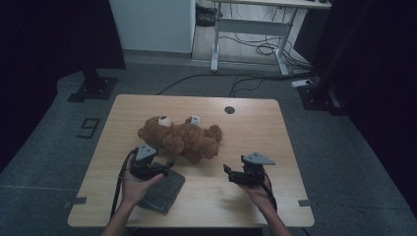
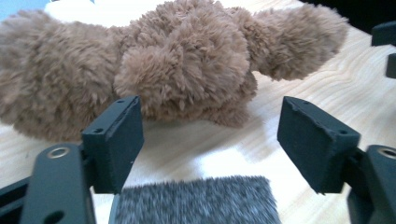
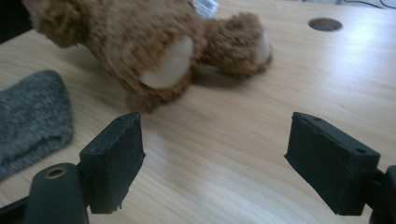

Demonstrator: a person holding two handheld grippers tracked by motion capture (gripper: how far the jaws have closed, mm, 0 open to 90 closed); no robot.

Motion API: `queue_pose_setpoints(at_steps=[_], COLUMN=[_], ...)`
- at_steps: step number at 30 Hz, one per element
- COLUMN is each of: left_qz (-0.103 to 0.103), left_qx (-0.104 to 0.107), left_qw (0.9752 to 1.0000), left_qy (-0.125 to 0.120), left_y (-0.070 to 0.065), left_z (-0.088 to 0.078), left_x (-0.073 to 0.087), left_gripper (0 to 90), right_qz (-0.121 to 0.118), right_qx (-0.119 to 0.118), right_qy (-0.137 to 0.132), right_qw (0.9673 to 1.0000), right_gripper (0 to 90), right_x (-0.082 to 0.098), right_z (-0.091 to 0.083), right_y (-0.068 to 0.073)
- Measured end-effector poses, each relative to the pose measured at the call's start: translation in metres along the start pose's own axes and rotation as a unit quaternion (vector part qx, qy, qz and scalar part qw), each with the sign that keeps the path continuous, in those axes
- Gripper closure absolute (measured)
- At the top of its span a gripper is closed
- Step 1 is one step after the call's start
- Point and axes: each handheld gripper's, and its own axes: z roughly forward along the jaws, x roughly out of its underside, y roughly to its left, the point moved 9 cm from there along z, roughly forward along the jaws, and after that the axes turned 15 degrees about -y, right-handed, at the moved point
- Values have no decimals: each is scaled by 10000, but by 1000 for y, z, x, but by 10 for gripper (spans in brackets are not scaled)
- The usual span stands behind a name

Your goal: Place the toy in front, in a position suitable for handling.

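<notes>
A brown teddy bear (image 1: 179,137) lies on its back across the middle of the wooden table (image 1: 246,123), head to the left. A folded grey cloth (image 1: 163,191) lies flat at the front left. My left gripper (image 1: 169,164) hovers over the cloth's far edge, jaws open and empty, pointing at the bear. In the left gripper view the bear (image 2: 182,60) lies just beyond the open left gripper (image 2: 210,121), and the cloth (image 2: 196,200) lies below it. My right gripper (image 1: 227,172) is open and empty at the front right. The right gripper (image 3: 215,135) faces the bear's feet (image 3: 168,60), with the cloth (image 3: 32,116) off to the left.
A round cable hole (image 1: 229,109) sits near the table's far edge. A white tag (image 1: 195,119) sticks up from the bear. Beyond the table stand a desk frame (image 1: 246,29), floor cables (image 1: 255,49) and dark stand bases (image 1: 93,88).
</notes>
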Motion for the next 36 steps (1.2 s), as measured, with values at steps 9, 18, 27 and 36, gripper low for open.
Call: queue_pose_setpoints(at_steps=[9,18,27,36], left_qz=[296,126,240,-56], left_qx=[-350,-457,-420,-174], left_qw=[9988,9987,9987,9998], left_qy=[161,161,159,-24], left_y=[12,19,14,20], left_z=[29,50,57,49], left_x=[5,10,11,6], left_gripper=[149,199,472,752], right_qz=[-181,-104,-230,-69], right_qx=[-221,-283,-537,-492], right_qy=[78,171,358,470], right_qw=[9996,9994,9977,9977], right_gripper=[176,175,467,636], right_x=[-11,-10,-6,-3], right_z=[29,60,86,87], right_y=[23,31,38,30])
